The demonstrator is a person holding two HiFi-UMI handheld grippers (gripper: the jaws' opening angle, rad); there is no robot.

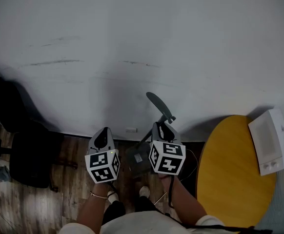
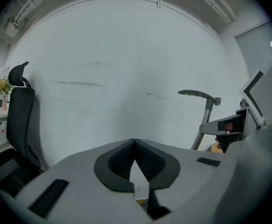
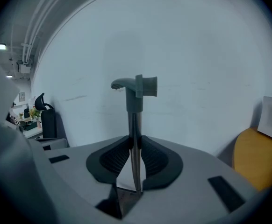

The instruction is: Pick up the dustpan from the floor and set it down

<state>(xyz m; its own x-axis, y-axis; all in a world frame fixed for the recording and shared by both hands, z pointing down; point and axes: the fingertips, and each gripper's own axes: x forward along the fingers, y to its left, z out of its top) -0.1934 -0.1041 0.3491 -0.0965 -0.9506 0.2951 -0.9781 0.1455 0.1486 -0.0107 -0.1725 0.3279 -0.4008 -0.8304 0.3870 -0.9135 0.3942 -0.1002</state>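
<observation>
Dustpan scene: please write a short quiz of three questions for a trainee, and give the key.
1. Multiple choice: what is the right gripper clamped on?
A) the dustpan's handle
B) a chair leg
C) nothing
2. True or false: the left gripper has its jaws together with nothing between them.
3. Short answer: on which side of the head view does the black office chair stand?

Key: 1 A; 2 true; 3 left.

quick count: 2 tools, left tool (image 1: 102, 134) plus right tool (image 1: 162, 128). 1 dustpan (image 1: 138, 160). 1 black office chair (image 1: 22, 147). 1 round yellow surface (image 1: 230, 172). 1 white box (image 1: 271, 140). that's everything countable here
</observation>
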